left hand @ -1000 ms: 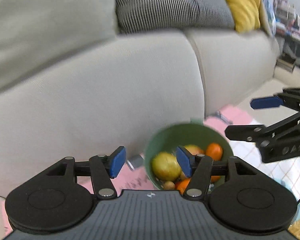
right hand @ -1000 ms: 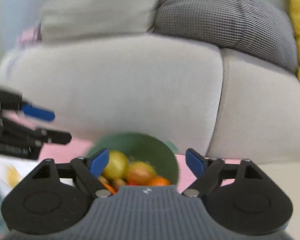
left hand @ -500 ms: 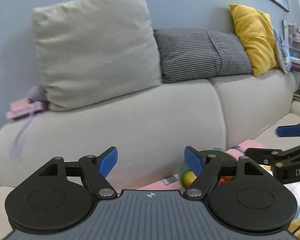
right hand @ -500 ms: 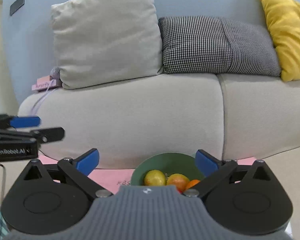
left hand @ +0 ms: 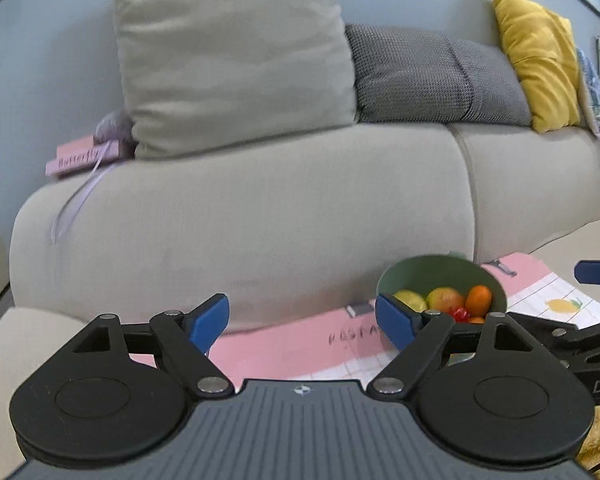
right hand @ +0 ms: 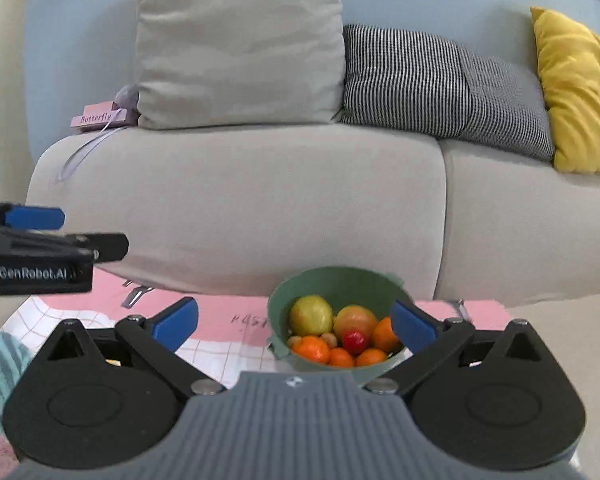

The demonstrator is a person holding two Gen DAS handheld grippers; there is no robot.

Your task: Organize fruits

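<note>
A green bowl (right hand: 332, 280) stands on a pink and white checked cloth (right hand: 228, 320) in front of a sofa. In it lie a yellow-green apple (right hand: 311, 315), a red-yellow apple (right hand: 354, 318), several oranges (right hand: 312, 349) and a small red fruit (right hand: 354, 341). My right gripper (right hand: 294, 324) is open, back from the bowl, with nothing between its fingers. My left gripper (left hand: 302, 322) is to the left of the bowl (left hand: 440, 276), its jaws opening wide over bare cloth and holding nothing. Each gripper shows at the edge of the other's view.
A grey sofa (right hand: 260, 208) rises right behind the bowl, with beige (right hand: 240, 40), checked (right hand: 420, 80) and yellow (right hand: 576, 92) cushions. A pink box (right hand: 96, 118) sits on its left arm. A teal striped fabric (right hand: 0, 368) lies at the near left.
Both grippers have drawn back from the bowl, which now looks smaller and farther. The left jaws have spread wider and the right jaws a little wider too.
</note>
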